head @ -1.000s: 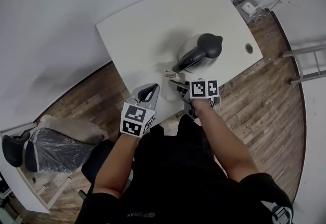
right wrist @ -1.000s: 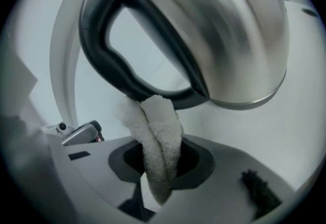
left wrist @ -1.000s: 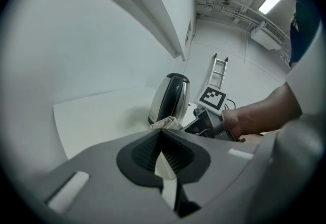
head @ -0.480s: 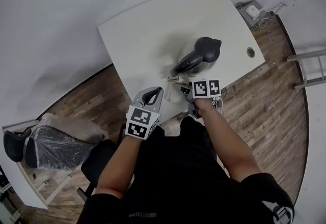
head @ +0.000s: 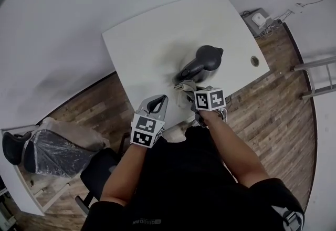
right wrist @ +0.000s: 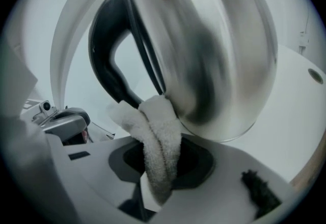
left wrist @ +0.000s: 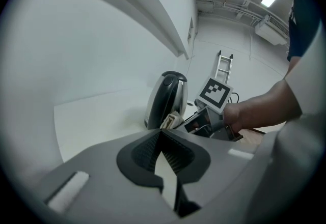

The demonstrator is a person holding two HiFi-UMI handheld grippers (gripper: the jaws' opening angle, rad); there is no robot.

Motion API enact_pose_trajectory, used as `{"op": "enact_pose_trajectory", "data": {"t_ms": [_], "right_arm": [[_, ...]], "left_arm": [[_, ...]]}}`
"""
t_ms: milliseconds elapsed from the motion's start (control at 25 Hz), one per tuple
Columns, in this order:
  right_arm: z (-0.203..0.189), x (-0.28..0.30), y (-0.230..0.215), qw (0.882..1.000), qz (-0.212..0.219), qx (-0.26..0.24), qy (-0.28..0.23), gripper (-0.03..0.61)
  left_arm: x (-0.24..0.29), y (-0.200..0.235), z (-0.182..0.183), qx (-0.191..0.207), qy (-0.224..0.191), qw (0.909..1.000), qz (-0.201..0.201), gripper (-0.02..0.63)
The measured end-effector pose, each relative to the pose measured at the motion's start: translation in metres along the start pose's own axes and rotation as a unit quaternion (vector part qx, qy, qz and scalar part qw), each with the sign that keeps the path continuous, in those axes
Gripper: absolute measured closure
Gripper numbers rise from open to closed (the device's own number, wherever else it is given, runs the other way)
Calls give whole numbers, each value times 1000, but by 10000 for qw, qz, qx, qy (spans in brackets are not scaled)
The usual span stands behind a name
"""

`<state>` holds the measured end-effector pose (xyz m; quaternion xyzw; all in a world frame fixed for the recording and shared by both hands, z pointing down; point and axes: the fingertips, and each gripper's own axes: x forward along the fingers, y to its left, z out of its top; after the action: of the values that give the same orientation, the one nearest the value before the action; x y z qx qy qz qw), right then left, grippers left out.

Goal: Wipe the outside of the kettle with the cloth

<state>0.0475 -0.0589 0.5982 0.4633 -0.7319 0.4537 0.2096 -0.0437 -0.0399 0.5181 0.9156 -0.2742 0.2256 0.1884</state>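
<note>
Operator: Cloth (right wrist: 155, 121) position?
Technician: Clamped in right tongs (right wrist: 160, 164), pressed against kettle (right wrist: 214, 50) low down, beside handle (right wrist: 104, 60) (kettle upright on desk (head: 142, 41), directly ahead). Left tongs (left wrist: 161, 136) closed, empty, farther back.

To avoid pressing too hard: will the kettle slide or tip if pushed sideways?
It may slide: the kettle stands on a smooth table. Its base looks wide, so a low push probably will not tip it. The shiny wall likely gives the cloth little grip.
</note>
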Motion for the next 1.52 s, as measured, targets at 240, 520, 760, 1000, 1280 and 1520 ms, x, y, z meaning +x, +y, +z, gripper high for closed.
{"op": "enact_pose_trajectory", "data": {"t_ms": [240, 520, 760, 1000, 1280, 1520], "right_arm": [[23, -23, 6, 9990, -68, -327, -301, 482], [43, -47, 22, 9971, 96, -471, -595, 482], [58, -65, 41, 9940, 491, -685, -696, 483], [63, -75, 51, 9881, 926, -1090, -562, 482], [63, -97, 57, 9726, 1508, -1733, -348, 482], [51, -149, 59, 9505, 2262, -2087, -436, 482]], "left_arm": [[0, 1, 6, 49, -33, 9998, 172, 609], [-1, -11, 22, 65, -164, 9998, 35, 609], [-9, -16, 30, -204, -316, 9990, 246, 609], [-20, -6, 47, -375, -571, 9937, 891, 609], [-41, -8, 73, -776, -1113, 9744, 1790, 609], [-47, -54, 71, -1394, -1415, 9564, 2139, 609]]}}
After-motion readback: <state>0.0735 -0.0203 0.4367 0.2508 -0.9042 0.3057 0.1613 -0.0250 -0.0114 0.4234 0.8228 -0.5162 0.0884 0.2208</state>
